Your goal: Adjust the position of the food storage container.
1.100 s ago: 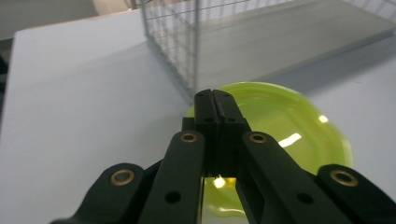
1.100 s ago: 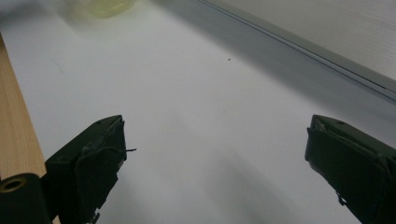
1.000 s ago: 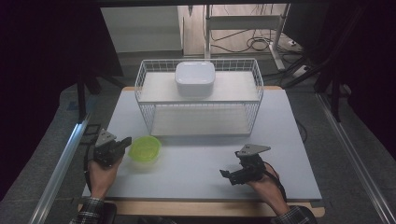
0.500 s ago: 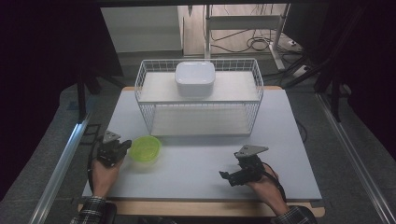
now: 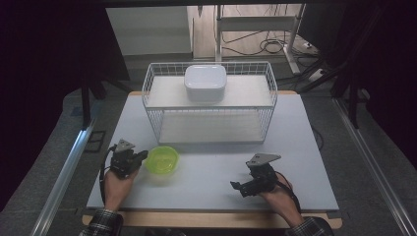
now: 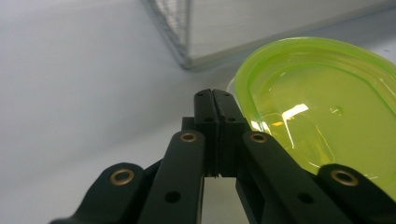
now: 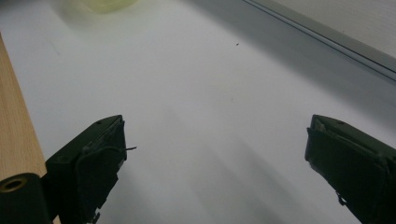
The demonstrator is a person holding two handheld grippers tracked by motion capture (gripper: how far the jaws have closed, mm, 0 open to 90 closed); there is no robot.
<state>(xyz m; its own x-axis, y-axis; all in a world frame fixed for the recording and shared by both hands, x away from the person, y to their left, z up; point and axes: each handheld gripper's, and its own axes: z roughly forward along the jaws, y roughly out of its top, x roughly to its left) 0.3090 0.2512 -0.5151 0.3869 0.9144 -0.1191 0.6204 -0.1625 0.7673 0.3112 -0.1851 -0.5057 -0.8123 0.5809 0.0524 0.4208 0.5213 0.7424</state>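
Your left gripper (image 5: 140,157) sits near the front left corner of the white table (image 5: 305,147), and its jaws are pressed flat together with nothing between them; you can see this plainly in the left gripper view, where the two black fingertips (image 6: 215,105) meet along a thin seam. Just beside those closed tips lies the green bowl (image 5: 162,159), a shallow translucent dish standing upright on the table. In the left gripper view the bowl (image 6: 322,107) fills the right side, its rim close to the fingertips, but whether the rim touches them you cannot tell from these pictures. Behind the bowl stands a white wire basket (image 5: 209,125) on the far half of the table, and a white lidded box (image 5: 205,82) rests on its upper shelf, well apart from both of your hands. A corner of that basket (image 6: 180,32) shows at the top of the left gripper view. Your right gripper (image 5: 237,188) rests near the front edge on the right side, well apart from the bowl, pointing toward the left across the table. Its jaws stand wide apart and hold nothing, with bare table between the two pads (image 7: 100,154) in the right gripper view. The table's wooden front edge (image 7: 14,140) runs beside the left pad there.
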